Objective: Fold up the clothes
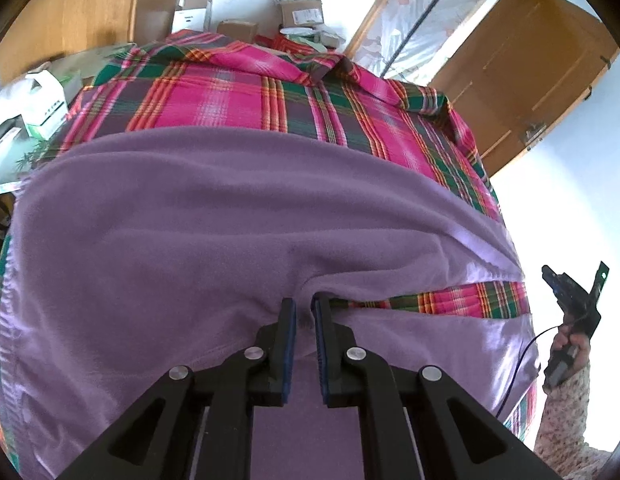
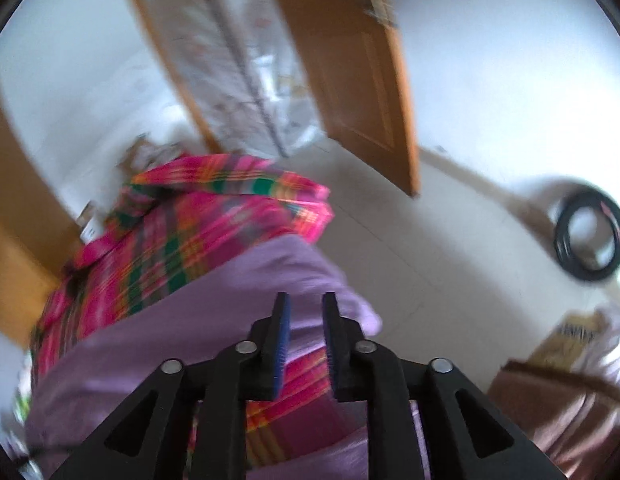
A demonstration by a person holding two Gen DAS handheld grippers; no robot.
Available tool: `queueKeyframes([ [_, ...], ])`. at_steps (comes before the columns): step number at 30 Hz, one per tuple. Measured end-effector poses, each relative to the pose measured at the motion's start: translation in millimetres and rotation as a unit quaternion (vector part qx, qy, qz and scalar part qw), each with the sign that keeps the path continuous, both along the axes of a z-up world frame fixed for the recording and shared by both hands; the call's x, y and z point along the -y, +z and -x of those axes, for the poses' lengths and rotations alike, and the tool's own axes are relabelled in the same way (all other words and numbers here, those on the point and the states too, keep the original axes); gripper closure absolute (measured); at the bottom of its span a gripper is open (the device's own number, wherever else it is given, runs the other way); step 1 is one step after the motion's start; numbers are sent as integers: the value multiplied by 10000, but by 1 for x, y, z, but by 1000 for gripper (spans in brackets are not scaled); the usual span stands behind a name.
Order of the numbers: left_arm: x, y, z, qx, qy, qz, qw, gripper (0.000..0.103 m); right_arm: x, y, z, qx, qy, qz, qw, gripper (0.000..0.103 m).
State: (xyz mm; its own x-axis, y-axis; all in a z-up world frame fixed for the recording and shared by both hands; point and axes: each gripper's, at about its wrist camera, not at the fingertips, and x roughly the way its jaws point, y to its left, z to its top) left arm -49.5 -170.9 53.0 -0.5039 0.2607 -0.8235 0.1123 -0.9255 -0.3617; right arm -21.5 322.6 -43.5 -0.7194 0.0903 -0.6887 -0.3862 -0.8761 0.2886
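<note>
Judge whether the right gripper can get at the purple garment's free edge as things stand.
Probably yes. The right gripper hangs open above the purple garment, nothing lying between. The left gripper pinches a fold elsewhere, so it should not block the way.

White walls [image 2: 489,60] throughout, brightly lit and partly overexposed. An orange-brown wooden door [image 2: 349,80] stands open, hardware visible on its face; beside it a wood-framed opening [image 1: 421,20] is covered with translucent plastic sheeting, a dark pole crossing it diagonally. Pale tiled floor [image 2: 429,248], light skirting along the wall base. A black tyre [image 2: 589,236] leans at the wall on the floor. Cardboard boxes [image 1: 302,12] are stacked against the far wall; white boxes [image 1: 38,104] lie at the left. A curved wooden panel [image 1: 70,4] occupies the upper left. Right wrist view blurred; finer detail unreadable
</note>
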Motion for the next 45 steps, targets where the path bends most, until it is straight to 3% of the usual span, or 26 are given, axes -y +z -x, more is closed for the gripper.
queueKeyframes([
  [5,-19,20,-7,-388,-153,344,9985,79,56,4,6,29,1390,-355,9897,81],
  [8,-50,23,-1,-571,-543,719,9943,78,98,2,12,53,2169,-742,9734,80],
  [11,-84,14,11,-561,-1097,834,9889,77,134,-4,15,116,2800,-936,9554,80],
  [14,-110,1,22,-471,-1503,1126,9811,77,163,-12,20,278,3220,-1177,9390,74],
  [15,-117,-4,26,-430,-1585,1269,9782,77,170,-14,20,321,3336,-1240,9340,65],
  [16,-124,-9,31,-390,-1665,1411,9751,77,179,-18,20,367,3492,-1315,9270,62],
  [20,-148,-22,34,-412,-2014,2098,9559,77,197,-25,18,495,3896,-1675,9043,62],
  [22,-152,-26,37,-397,-2077,2172,9529,77,202,-28,19,566,4016,-1765,8969,61],
  [29,-155,-38,49,-283,-2092,2365,9484,77,212,-42,33,795,4222,-1905,8827,60],
  [36,-153,-41,55,-200,-2127,2223,9513,78,214,-46,37,760,4337,-1721,8812,60],
  [38,-150,-40,56,-172,-2165,2050,9544,90,214,-46,38,749,4337,-1674,8822,60],
  [39,-149,-40,56,-157,-2187,1952,9559,102,214,-46,38,743,4333,-1661,8827,60],
  [41,-146,-39,56,-158,-2177,1836,9585,102,214,-47,38,748,4323,-1658,8832,60],
  [45,-139,-29,50,-268,-2159,1530,9640,102,215,-46,38,752,4269,-1699,8850,86],
])
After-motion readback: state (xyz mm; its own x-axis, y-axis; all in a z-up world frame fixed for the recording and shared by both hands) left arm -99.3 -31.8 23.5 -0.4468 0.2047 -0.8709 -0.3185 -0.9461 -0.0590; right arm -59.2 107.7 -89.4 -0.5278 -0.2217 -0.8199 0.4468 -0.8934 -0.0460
